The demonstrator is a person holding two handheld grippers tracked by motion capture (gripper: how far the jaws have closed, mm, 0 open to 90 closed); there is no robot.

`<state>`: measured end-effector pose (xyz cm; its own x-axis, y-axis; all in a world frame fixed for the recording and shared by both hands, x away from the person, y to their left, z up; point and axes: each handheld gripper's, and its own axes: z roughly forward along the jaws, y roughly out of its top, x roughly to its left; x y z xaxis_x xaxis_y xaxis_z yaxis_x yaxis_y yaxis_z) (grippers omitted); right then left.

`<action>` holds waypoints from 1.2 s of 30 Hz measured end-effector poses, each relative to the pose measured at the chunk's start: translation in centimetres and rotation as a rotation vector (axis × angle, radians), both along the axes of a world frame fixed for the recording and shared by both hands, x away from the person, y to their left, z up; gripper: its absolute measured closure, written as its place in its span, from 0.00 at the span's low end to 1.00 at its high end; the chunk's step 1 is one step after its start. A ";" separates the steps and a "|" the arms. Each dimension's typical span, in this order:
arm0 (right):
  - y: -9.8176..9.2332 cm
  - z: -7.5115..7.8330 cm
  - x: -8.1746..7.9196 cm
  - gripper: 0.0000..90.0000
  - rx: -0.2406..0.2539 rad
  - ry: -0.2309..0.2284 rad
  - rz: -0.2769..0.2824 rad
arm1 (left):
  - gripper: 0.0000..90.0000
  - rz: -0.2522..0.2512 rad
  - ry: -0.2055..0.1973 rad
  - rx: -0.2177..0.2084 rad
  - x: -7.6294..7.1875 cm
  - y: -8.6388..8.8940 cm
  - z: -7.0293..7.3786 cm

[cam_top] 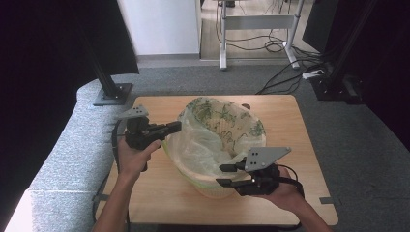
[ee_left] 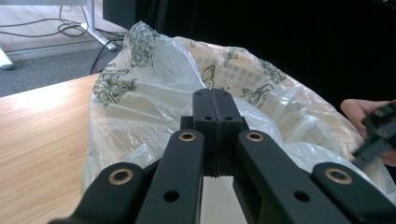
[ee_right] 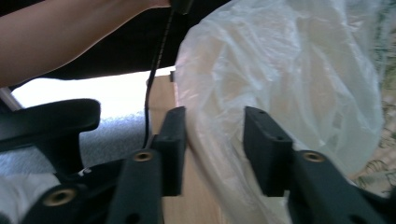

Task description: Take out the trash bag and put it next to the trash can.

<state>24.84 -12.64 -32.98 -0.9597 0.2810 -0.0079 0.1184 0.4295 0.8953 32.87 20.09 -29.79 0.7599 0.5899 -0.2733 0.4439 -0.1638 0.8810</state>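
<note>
While the lined basket (cam_top: pixel 217 145) stands upright on my bench (cam_top: pixel 300 145), mouth up, my left tool (cam_top: pixel 175 127) is clenched on its plastic bag (ee_left: pixel 154 93); my right tool (cam_top: pixel 223 175) is released, straddling film; no legible writing.

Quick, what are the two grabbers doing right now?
Left gripper: shut, pinching the bag at the basket's rim.
Right gripper: part open, a fold of bag between its jaws, not yet clamped.

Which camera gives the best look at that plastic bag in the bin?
The high view: the whole plastic bag lining the bin shows. The left gripper view shows one printed side; the right gripper view shows a blurred fold close up.
</note>
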 end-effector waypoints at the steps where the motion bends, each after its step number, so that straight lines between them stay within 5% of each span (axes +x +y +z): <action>1: 0.0 0.0 -0.1 0.77 0.000 0.002 0.012 | 1.00 0.000 0.000 0.000 0.0 0.0 0.0; 7: -0.2 0.7 0.0 0.87 0.012 0.029 0.042 | 1.00 0.000 0.000 -0.002 0.0 0.0 -0.1; 8: -0.3 0.8 0.1 0.95 0.021 0.029 0.041 | 1.00 0.000 0.000 -0.002 0.0 0.0 -0.1; 14: -0.4 1.1 0.3 0.99 0.008 0.015 0.036 | 1.00 0.000 0.001 -0.005 0.0 0.1 -0.2; 21: -0.8 2.9 1.0 0.99 0.126 -0.010 -0.041 | 1.00 0.004 0.000 -0.010 -0.1 0.2 -0.3; 29: -1.4 3.9 3.0 0.99 0.253 0.030 -0.117 | 1.00 0.003 -0.002 -0.011 0.0 0.3 -0.4; 36: -1.3 4.3 4.4 0.99 0.292 0.063 -0.161 | 1.00 0.001 -0.003 -0.010 0.0 0.2 -0.4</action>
<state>29.19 -13.97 -28.67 -0.8987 0.4107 0.1535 0.2232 0.1271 0.9664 32.84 20.30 -30.17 0.7599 0.5882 -0.2767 0.4414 -0.1545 0.8839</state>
